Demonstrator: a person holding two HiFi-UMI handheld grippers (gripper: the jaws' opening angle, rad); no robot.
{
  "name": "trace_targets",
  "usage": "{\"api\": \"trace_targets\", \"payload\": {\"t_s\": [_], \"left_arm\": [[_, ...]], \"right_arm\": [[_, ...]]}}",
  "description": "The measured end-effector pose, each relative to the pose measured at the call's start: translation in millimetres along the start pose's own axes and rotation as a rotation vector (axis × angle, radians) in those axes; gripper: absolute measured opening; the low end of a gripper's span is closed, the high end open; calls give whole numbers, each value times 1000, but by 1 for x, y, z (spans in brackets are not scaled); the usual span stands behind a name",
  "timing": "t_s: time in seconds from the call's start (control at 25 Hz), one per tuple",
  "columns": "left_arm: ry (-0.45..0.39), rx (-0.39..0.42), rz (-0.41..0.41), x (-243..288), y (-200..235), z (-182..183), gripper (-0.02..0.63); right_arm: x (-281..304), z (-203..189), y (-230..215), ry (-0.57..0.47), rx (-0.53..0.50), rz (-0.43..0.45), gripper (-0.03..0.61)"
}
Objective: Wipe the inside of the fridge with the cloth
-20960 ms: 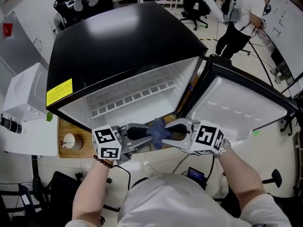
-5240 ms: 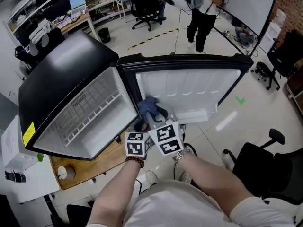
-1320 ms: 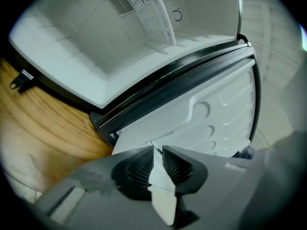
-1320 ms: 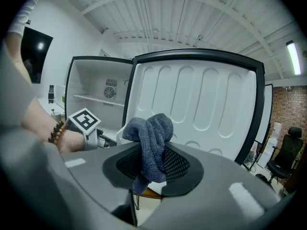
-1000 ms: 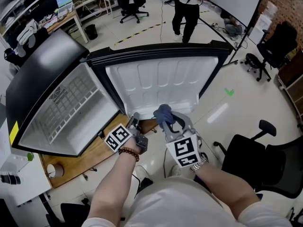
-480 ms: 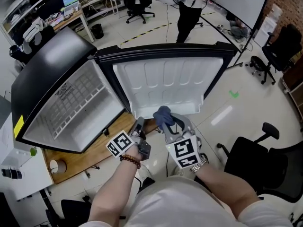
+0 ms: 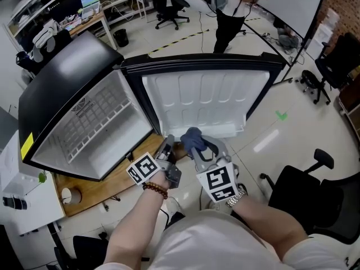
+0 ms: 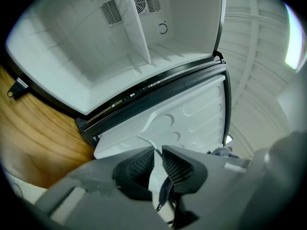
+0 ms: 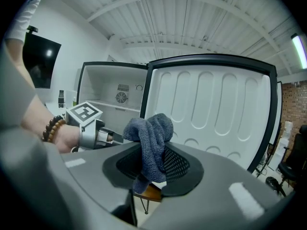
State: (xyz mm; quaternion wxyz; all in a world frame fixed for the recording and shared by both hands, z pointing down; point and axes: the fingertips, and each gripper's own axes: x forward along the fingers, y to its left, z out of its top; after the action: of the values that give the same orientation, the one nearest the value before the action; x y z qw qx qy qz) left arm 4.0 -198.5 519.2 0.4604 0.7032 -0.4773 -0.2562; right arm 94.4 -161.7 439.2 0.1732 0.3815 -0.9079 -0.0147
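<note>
My right gripper [image 9: 153, 163] is clamped on the grey-blue cloth [image 9: 149, 131]. The cloth stands bunched above the jaws, in the air just before the lower edge of the open door [image 7: 205, 100], touching no part of the fridge [image 7: 62, 77]. My left gripper [image 8: 158, 158] carries nothing: its jaws have just been closing and stand a narrow slit apart, with only the door liner showing through the gap. So the door is open and the cloth is in hand. The white compartment [image 7: 109, 151] with its shelf [image 7: 84, 114] lies off to the left, apart from the cloth (no streak or dirt shows anywhere, so I cannot judge how much is wiped). I reckon no stroke is on right now, and the compartment's walls and floor may yet need doing.
</note>
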Motion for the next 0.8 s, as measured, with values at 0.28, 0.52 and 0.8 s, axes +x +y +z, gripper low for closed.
{"api": "trace_targets", "payload": {"t_s": [0.28,0.52,0.8], "left_arm": [[23,3,-9,11,-7,13,55],[82,-1,16,18,-9,17,55],[145,-14,37,22,-10,19,52]], "right_arm": [[4,-18,10,29,8,10,98],[27,-52,14,84,25,11,97],[82,-70,13,96,27,17,98]]}}
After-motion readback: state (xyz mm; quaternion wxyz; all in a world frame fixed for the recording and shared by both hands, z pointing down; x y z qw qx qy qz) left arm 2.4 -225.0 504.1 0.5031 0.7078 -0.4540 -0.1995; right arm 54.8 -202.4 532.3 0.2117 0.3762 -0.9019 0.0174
